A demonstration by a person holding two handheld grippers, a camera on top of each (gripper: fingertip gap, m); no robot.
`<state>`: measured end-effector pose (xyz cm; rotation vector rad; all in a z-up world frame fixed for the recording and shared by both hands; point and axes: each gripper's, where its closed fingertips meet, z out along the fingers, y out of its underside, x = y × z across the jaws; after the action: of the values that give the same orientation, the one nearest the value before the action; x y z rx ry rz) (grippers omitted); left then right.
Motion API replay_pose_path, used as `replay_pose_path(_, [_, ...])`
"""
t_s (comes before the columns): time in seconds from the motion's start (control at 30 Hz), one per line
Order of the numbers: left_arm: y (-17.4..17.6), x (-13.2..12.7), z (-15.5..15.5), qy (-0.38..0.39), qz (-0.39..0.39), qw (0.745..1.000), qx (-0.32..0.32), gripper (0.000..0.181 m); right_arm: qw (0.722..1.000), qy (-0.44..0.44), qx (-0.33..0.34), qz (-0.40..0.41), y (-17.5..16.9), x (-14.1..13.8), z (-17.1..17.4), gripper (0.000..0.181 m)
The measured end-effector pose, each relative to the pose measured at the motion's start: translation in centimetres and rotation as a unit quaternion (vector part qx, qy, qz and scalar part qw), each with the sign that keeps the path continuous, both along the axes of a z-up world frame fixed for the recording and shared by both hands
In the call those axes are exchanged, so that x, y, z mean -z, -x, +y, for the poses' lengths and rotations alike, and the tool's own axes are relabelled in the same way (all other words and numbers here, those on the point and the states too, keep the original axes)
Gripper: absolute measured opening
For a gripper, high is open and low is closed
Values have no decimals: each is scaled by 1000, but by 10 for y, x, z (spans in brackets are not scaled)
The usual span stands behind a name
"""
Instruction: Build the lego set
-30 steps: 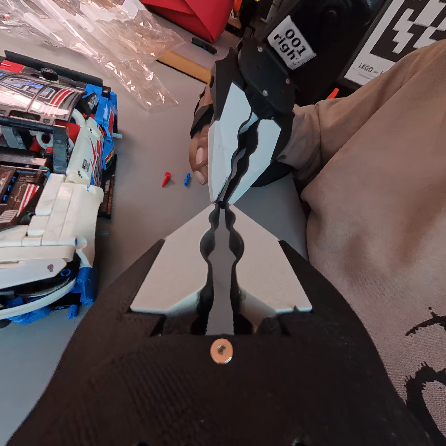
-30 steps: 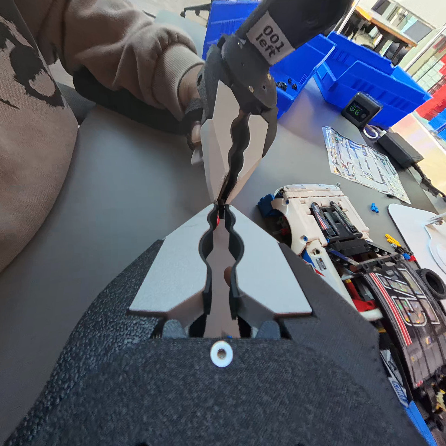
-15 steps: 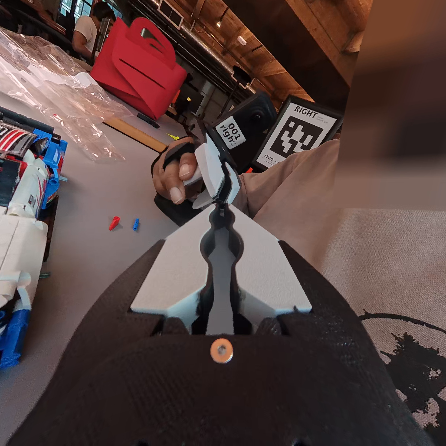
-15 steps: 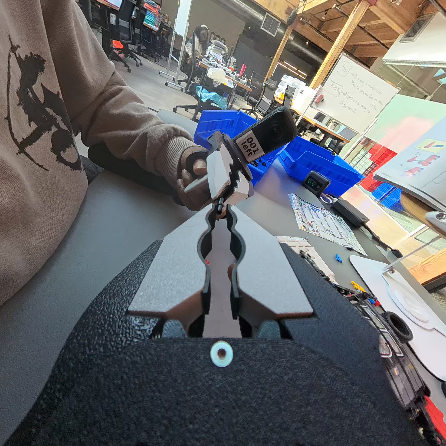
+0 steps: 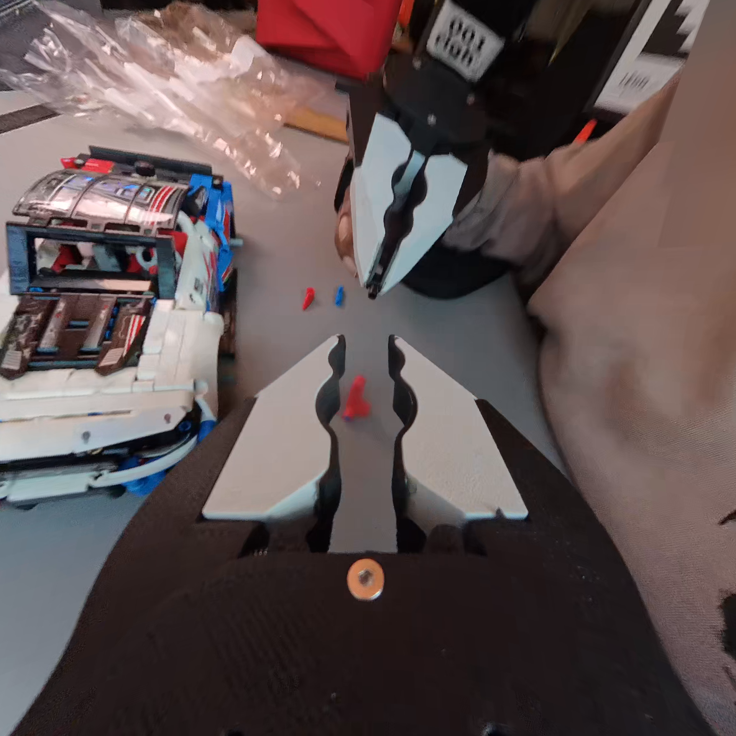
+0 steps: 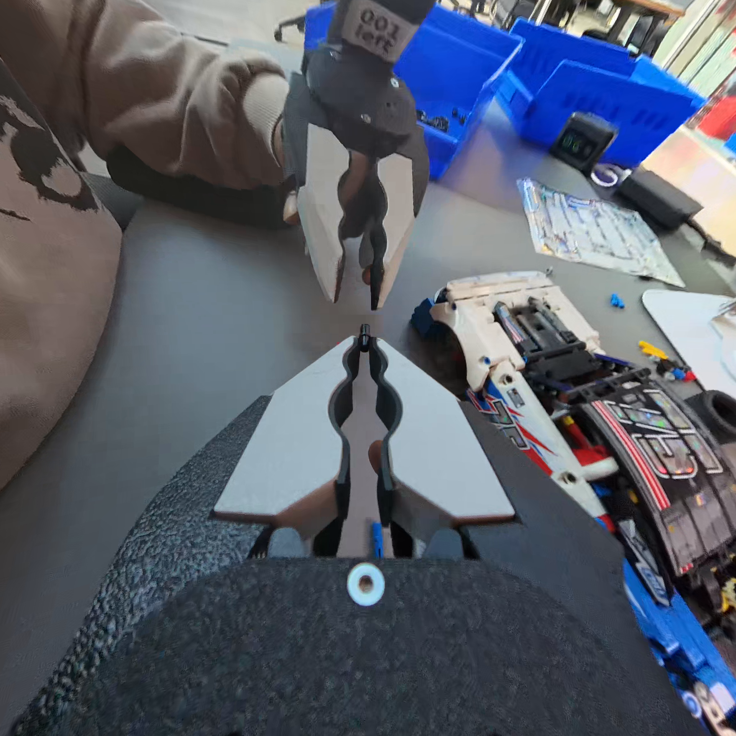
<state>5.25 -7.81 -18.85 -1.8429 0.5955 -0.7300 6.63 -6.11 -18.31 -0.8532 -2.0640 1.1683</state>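
Note:
My left gripper point(image 5: 366, 339) is open and empty, low over the grey table point(image 5: 278, 247). A small red piece point(image 5: 355, 400) shows between its fingers against the table top, not gripped. My right gripper point(image 6: 364, 347) is shut on a small black pin point(image 6: 364, 332) that sticks out of its tips. In the left wrist view the right gripper point(image 5: 374, 287) points down at me, a short gap away. In the right wrist view the left gripper point(image 6: 354, 300) stands open just beyond the pin. The partly built white, blue and black Lego car point(image 5: 111, 318) lies to the left; it also shows in the right wrist view point(image 6: 557, 398).
A loose red piece point(image 5: 308, 298) and a blue piece point(image 5: 339, 295) lie near the right gripper's tips. Clear plastic bags point(image 5: 179, 91) and a red bag point(image 5: 330, 32) lie behind. Blue bins point(image 6: 577, 83), an instruction sheet point(image 6: 589, 231), a tyre point(image 6: 723, 410) and the person's beige sleeve point(image 6: 179, 111) are around. Both grippers' tips are close together, under 4 cm apart.
The two grippers were tip to tip, lifted up, then came back down over the table. The left gripper has opened and drawn apart; the red piece now shows between its fingers. The right stays shut.

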Motion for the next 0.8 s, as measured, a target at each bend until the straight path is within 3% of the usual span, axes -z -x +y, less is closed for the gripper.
replay_pose_path(0.13, [-6,39,-1,28,114,993,11,23,999,5,4,-51,0,23,-8,2])
replay_pose_path(0.37, [-9,60,1,55,178,982,33,15,997,14,10,-80,0,42,-11,2])
replay_pose_path(0.47, [-9,61,3,50,187,980,34,10,996,21,11,-82,1,43,-8,2])
replay_pose_path(0.63, [-11,33,6,2,109,994,25,6,997,37,9,-60,2,35,-10,2])
replay_pose_path(0.8, [-15,34,7,3,110,994,30,6,997,44,7,-59,2,33,-10,2])
